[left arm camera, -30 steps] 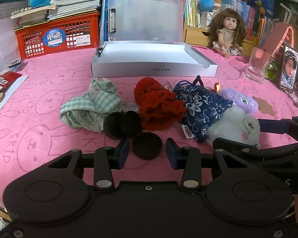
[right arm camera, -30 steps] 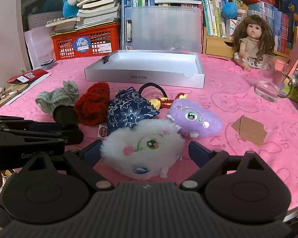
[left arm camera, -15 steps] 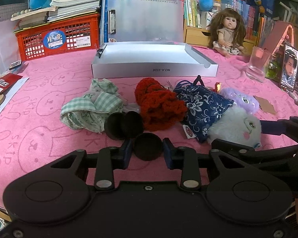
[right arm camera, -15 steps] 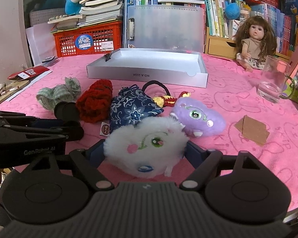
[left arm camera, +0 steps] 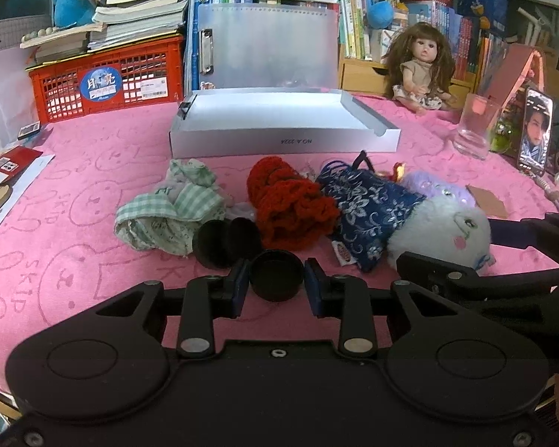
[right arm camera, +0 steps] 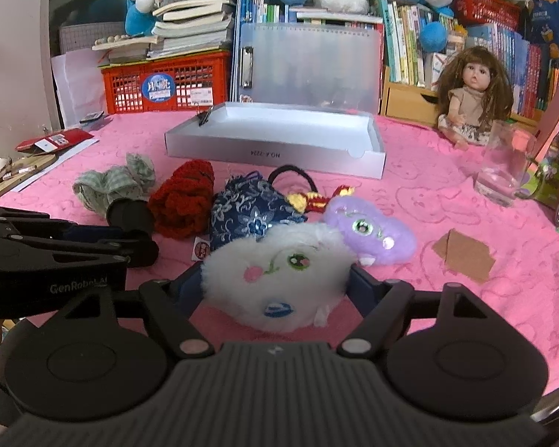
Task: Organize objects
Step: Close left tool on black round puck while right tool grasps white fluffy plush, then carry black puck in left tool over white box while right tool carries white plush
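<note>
My left gripper (left arm camera: 276, 279) is shut on a small black round cap (left arm camera: 276, 275) low over the pink cloth. Just beyond it lies a black canister (left arm camera: 225, 240), a green checked cloth (left arm camera: 167, 208), a red knitted piece (left arm camera: 290, 203) and a blue floral pouch (left arm camera: 369, 203). My right gripper (right arm camera: 275, 287) is shut on the white fluffy plush (right arm camera: 275, 283), pads pressing its sides. A purple plush (right arm camera: 372, 231) lies just behind it. An open white box tray (right arm camera: 275, 154) stands farther back.
A doll (right arm camera: 473, 93), a glass (right arm camera: 503, 171) and a phone (left arm camera: 536, 130) are at the right. A red crate (left arm camera: 108, 78), binder and books line the back. Brown card (right arm camera: 462, 255) lies on the cloth at right. A black hair tie (right arm camera: 294, 175) lies before the tray.
My left gripper's jaws have closed onto the black cap. My right gripper's jaws have closed in on the white plush.
</note>
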The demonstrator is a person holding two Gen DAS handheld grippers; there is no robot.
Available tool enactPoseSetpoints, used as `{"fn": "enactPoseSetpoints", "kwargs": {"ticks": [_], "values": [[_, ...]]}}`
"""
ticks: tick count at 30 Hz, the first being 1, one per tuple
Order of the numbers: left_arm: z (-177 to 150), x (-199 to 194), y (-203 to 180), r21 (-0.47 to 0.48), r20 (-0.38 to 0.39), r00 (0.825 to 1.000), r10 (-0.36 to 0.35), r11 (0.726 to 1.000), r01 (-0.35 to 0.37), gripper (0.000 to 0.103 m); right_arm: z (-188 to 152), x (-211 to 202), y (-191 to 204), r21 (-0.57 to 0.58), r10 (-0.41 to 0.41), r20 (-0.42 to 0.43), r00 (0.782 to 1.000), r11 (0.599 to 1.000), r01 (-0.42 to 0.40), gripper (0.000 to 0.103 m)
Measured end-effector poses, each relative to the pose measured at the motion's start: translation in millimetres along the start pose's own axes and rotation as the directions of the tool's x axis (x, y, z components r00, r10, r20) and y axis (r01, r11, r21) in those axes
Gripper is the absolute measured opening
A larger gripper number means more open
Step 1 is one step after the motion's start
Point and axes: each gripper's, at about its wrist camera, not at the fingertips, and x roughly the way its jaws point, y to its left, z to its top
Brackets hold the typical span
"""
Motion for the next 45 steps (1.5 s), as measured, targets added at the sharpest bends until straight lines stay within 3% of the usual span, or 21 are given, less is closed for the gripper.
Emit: {"fn": "enactPoseSetpoints", "kwargs": {"ticks": [13, 23, 45], "values": [[20.8, -15.5, -3.5, 0.008, 0.081, 0.996, -0.030, 1.000, 0.029, 0.030, 17.1, -15.1, -11.9, 0.036, -0.030, 0.078, 0.996, 0.999, 0.028, 0.079], [42.6, -10.1, -3.0, -0.003, 0.101, 0.994, -0.053, 0.999, 0.053, 0.030, 33.9, -12.4, -22.3, 0.057, -0.039, 0.121, 0.992, 0.998, 0.033, 0.079], [112.3, 33.2, 21.7, -0.050, 0.125, 0.992, -0.031, 0.998, 0.038, 0.030, 79.1, 34.6, -50.5, 0.145, -0.038, 0.108, 0.993, 0.989, 0.022, 0.079]]}}
